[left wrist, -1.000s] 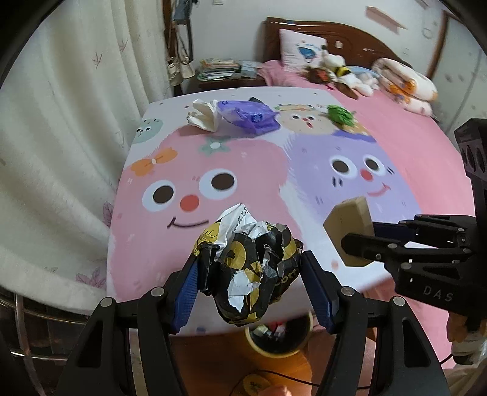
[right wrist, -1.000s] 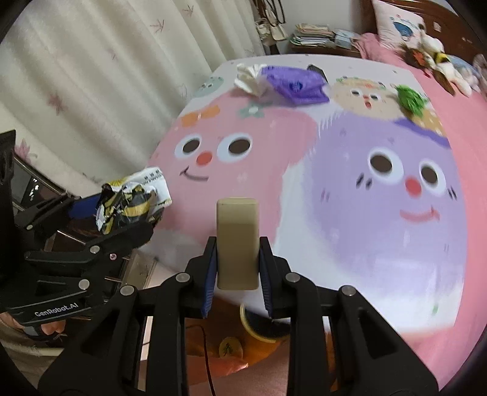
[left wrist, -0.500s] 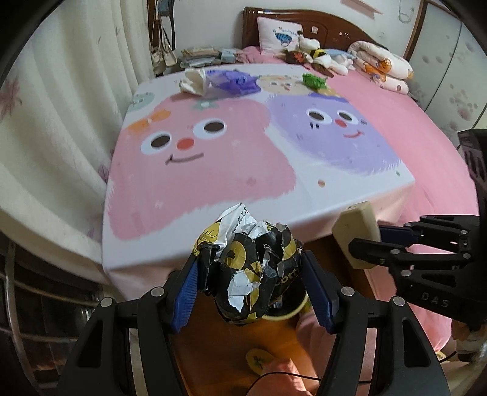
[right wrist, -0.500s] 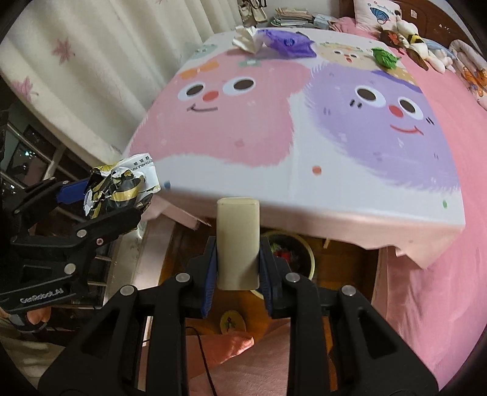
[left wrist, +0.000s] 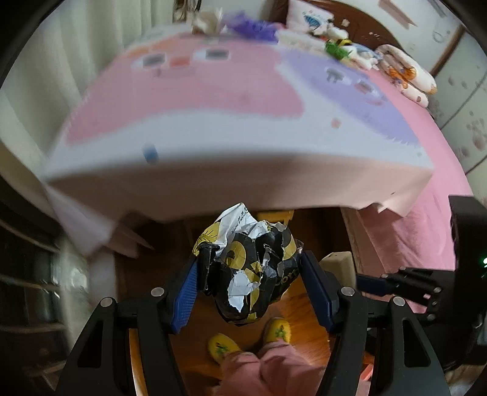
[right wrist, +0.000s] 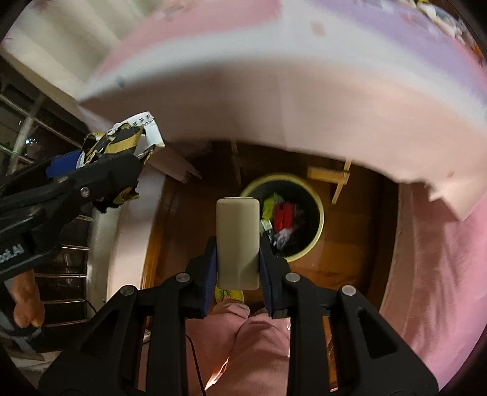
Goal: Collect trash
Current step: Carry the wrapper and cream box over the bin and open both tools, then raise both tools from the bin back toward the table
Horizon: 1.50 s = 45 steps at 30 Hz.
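Bin (right wrist: 316, 231) beneath overhanging bedsheet (right wrist: 274, 100).

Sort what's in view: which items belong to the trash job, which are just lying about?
Job:
crumpled black-and-yellow wrapper in left gripper
beige block in right gripper
trash bin
white tissue, purple bag, green scrap on bed

Lying about:
pillow
folded blanket
yellow slippers

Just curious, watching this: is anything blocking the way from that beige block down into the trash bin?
Nothing visible does. The right gripper holds the beige block above the floor, and the open trash bin sits just beyond it. The crumpled wrapper in the left gripper is off to the side.
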{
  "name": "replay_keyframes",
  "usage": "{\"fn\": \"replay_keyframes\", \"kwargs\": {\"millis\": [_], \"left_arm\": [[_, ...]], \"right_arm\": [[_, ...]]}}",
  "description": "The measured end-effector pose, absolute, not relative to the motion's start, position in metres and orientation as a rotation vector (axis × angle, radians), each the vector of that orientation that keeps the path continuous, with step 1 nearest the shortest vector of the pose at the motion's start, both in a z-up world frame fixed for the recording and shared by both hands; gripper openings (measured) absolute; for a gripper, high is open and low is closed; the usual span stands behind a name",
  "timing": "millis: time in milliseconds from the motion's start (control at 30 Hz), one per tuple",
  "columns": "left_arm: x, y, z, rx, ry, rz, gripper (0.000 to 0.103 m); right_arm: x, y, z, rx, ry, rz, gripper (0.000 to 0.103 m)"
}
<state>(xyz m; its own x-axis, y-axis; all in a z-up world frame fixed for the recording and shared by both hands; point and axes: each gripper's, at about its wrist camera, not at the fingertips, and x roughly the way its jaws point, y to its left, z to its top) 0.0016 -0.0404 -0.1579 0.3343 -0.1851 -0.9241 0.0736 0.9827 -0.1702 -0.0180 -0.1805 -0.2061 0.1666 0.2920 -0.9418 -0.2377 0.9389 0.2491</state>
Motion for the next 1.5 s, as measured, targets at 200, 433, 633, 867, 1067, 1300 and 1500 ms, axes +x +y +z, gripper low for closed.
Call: {"fn": "replay_keyframes", "kwargs": {"millis": [200,433,633,867,1067,1300,1500], "left_arm": [[0.008,-0.056,-0.249,-0.107,1.294,-0.161,0.065],[0.026,-0.076,-0.339,-0.061,1.335,-0.196,0.066],[0.045,-0.094,-0.399,-0.059,1.371,-0.228,0.072],[0.052,-0.099,-0.431,-0.026,1.387,-0.217,0.093],[0.052,-0.088,-0.418,-0.005,1.33,-0.171,0.101],[0.049,-0.071,-0.367,-0.037,1.287,-0.132,0.101],[0.046,-0.065,-0.283,-0.049,1.219,-0.141,0.102]], "right_arm": [[-0.01,-0.201,-0.287,0.133,1.382,0.328,0.022],[0.005,-0.231,-0.368,0.235,1.386,0.255,0.022],[0.022,-0.248,-0.421,0.305,1.401,0.227,0.023],[0.032,-0.258,-0.442,0.37,1.396,0.227,0.053],[0.034,-0.255,-0.434,0.347,1.387,0.213,0.055],[0.027,-0.252,-0.38,0.326,1.36,0.201,0.055],[0.015,-0.254,-0.305,0.344,1.313,0.202,0.055]]}}
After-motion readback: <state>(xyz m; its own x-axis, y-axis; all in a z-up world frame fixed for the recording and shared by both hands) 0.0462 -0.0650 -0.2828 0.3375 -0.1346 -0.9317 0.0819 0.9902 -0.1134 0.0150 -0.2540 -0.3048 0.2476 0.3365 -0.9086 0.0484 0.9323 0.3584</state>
